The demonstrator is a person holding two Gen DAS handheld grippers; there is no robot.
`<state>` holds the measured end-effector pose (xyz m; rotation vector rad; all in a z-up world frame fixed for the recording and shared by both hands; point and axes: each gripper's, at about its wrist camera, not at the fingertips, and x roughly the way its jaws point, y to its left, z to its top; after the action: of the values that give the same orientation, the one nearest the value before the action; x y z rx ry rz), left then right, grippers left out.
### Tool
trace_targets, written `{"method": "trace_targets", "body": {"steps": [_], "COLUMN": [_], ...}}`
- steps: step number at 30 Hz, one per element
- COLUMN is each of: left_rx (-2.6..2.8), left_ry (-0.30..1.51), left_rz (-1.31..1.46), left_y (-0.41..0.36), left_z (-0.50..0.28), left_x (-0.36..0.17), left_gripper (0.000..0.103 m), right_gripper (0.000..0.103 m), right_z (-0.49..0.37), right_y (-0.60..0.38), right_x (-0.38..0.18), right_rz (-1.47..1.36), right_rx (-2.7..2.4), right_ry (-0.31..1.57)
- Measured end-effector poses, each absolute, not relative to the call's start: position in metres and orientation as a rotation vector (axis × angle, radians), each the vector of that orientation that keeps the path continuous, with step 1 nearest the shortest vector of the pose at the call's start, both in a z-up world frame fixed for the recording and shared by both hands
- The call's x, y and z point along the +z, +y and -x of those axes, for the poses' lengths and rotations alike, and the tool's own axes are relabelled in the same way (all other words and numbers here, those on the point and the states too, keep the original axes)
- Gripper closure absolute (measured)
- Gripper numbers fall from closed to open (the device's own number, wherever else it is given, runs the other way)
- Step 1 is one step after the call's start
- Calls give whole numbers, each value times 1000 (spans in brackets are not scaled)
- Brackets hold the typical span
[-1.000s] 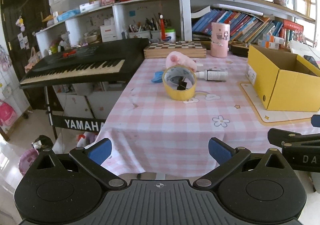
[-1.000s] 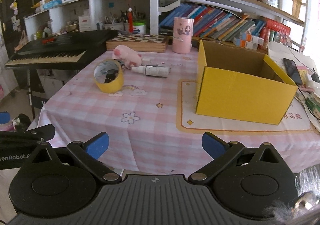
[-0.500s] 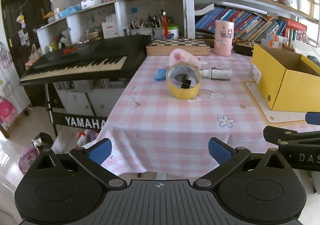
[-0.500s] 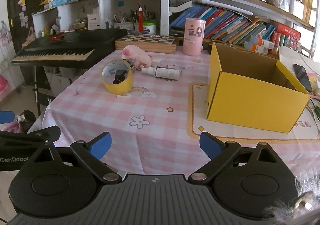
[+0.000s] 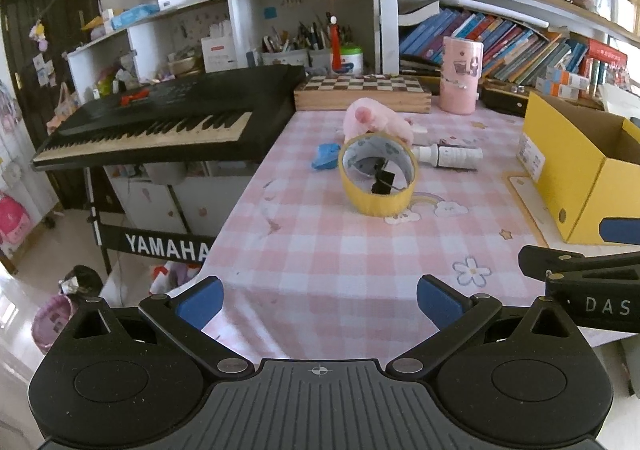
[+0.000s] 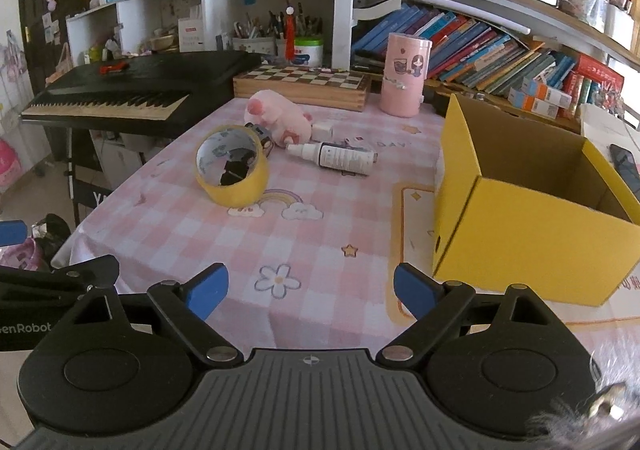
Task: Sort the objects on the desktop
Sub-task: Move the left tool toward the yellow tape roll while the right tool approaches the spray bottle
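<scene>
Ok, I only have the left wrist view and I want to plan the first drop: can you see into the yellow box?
Observer: Yes. The right wrist view looks into the yellow box. The inner walls that show are bare brown card, but the floor is mostly hidden.
Operator: Is the right gripper free? I see only its side.
Observer: The right gripper is open, with nothing between its fingers.
Operator: Is anything hiding behind the tape roll?
Observer: A small dark patterned item sits between the tape roll and the pink pig toy. I cannot tell what it is.
</scene>
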<state>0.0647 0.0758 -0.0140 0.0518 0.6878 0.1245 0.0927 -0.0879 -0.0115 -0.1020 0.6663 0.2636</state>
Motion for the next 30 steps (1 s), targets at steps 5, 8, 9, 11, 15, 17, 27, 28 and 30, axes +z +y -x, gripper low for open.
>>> {"method": "trace_targets", "body": {"steps": [5,8,9,11,15,17,27,28,30], "left_rx": [136,144,145,144,137,131,75,68,57], "left_ry": [700,708,712,718,729,730,769,774,784], "left_rz": [-52,-54,-54,-51,-46,-45,-50,-50,-48], "left_y": [77,78,78,78,76,75,65,65,63], "left_z": [-85,-98,-103,-112,-132,-142,-202,-208,-219], "left_x": [-14,-14,-14,-14,-15,-15,-22,-23,-27], "left_gripper": [0,0,0,0,0,0,0,0,0], "right_gripper": [13,13,13,13,13,13,13,13,13], "right_z": [-116,-130,-135,-144,-165,-176,-237,-243,-256], "right_y": [-86,-85,-84,-84,-85,-86,-86,-86,-86], "right_x": [-12,-10,-10,-9,-7,-6,-4,-4,-6], "right_rz": [107,110,111,110,108,113,108,107,107], "right_rx": [277,284,285,287,281,276,295,297,302], "right_ry": [673,670,669,664,653,648,641,644,652]}}
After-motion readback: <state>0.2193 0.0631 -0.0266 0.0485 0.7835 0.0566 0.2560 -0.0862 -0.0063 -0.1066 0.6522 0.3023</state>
